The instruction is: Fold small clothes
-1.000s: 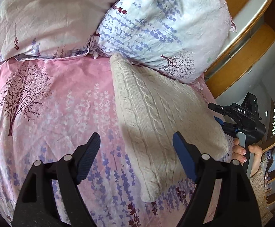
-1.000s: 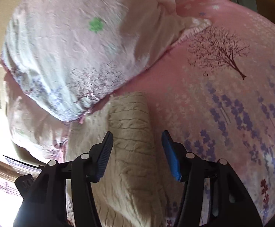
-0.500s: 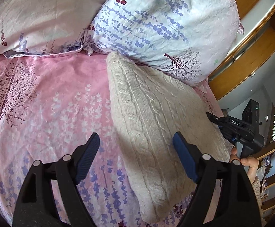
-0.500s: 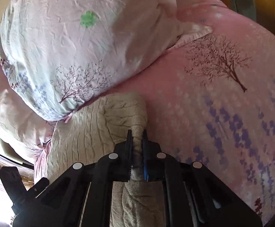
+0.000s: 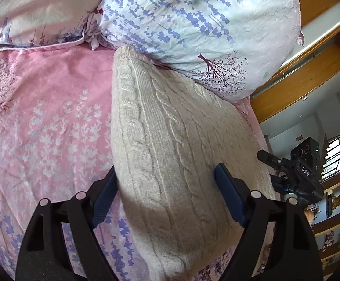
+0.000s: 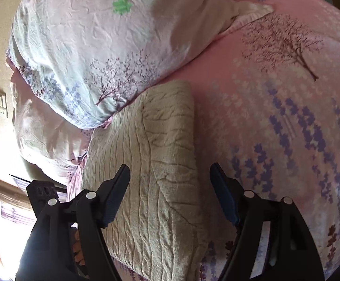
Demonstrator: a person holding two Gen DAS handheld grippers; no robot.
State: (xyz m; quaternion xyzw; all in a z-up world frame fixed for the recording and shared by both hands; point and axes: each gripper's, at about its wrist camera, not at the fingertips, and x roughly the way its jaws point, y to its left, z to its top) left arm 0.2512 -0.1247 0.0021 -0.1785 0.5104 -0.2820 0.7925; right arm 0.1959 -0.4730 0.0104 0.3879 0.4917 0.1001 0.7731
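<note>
The left gripper (image 5: pixel 167 194) is held with its jaws spread wide; the near end of the folded cream cable-knit sweater (image 5: pixel 170 145) lies between them, and the pads are not seen to press on it. The left blue pad is partly hidden behind the knit edge, so contact there cannot be told. The right gripper (image 6: pixel 170 192) has its jaws opening — the sweater (image 6: pixel 156 164) lies beneath and between them, released, with a raised crease left along its right fold.

The sweater is laid on a pink bedsheet (image 5: pixel 48 117) printed with white and purple flower sprigs and dark trees. In the left wrist view its long axis runs from 6 o'clock up towards 11 o'clock, the far narrow end being tucked against a pale floral pillow (image 5: pixel 193 23) at 12 o'clock. In the right wrist view the same axis runs from 6 o'clock to 12 o'clock, with the far end touching the pillow (image 6: pixel 95 46) at 11 o'clock. The cable ribs run along this axis.

A second pillow (image 5: pixel 36 9) is seen at 10 o'clock in the left wrist view, beside the first. A wooden headboard (image 5: pixel 310 70) is seen at 2 o'clock, and a barred window (image 5: pixel 333 157) with shelving at 3 to 4 o'clock. The right gripper (image 5: pixel 294 175) is seen there at 4 o'clock, at the sweater's far edge. In the right wrist view a wall switch plate (image 6: pixel 0 101) is seen at 9 o'clock.
</note>
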